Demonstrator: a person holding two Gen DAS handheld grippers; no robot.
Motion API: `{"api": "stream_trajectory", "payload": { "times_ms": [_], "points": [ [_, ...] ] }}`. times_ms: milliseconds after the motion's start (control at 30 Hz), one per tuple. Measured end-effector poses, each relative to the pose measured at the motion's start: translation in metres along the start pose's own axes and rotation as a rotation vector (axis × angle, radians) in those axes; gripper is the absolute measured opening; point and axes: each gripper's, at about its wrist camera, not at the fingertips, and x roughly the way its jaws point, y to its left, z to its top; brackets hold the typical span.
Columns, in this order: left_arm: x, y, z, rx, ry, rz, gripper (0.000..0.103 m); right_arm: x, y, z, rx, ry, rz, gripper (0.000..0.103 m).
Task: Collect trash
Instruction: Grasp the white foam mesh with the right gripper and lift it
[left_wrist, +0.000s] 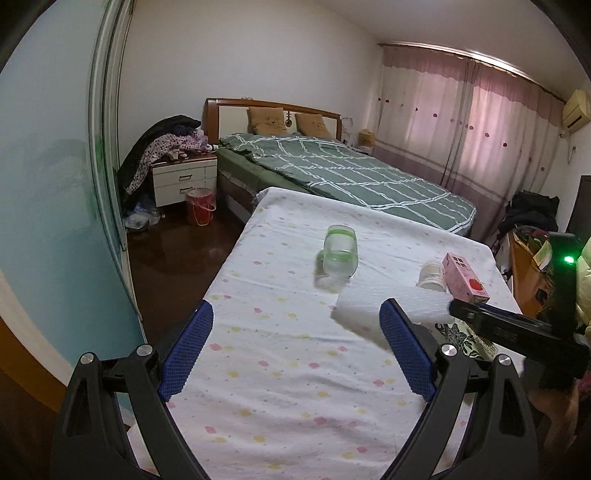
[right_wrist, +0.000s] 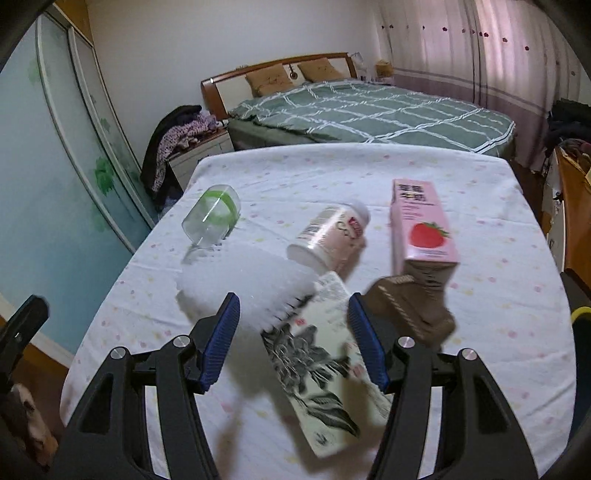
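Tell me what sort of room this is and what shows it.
A bedroom, most likely in a home. A bed with pillows stands against the far wall, a nightstand piled with clothes sits beside it, and curtains cover the window.

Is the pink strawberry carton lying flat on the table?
No, the pink strawberry carton stands upright on the table, beside the white bottle, which lies on its side.
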Motion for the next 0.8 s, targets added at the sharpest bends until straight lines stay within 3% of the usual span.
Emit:
{"api": "stream_trajectory", "payload": {
  "times_ms": [333, 400, 500, 600, 800],
  "points": [
    [-0.002, 0.002, -0.003, 0.001, 0.004, -0.026, 0.09, 0.03, 0.021, 0.001, -0.037, 0.037, -0.074, 0.057],
    [-0.001, 0.003, -0.004, -0.002, 0.011, -0.027, 0.09, 0.029, 0.022, 0.001, -0.038, 0.038, -0.062, 0.042],
    [-0.001, 0.004, -0.005, -0.008, 0.017, -0.031, 0.09, 0.027, 0.024, -0.001, -0.04, 0.035, -0.044, 0.029],
    [-0.002, 0.003, -0.007, -0.001, 0.016, -0.035, 0.09, 0.019, 0.026, -0.002, -0.046, 0.02, -0.025, 0.022],
    [-0.005, -0.001, -0.007, 0.004, 0.015, -0.041, 0.09, -0.009, 0.024, -0.004, -0.028, -0.031, 0.032, 0.021]
  ]
}}
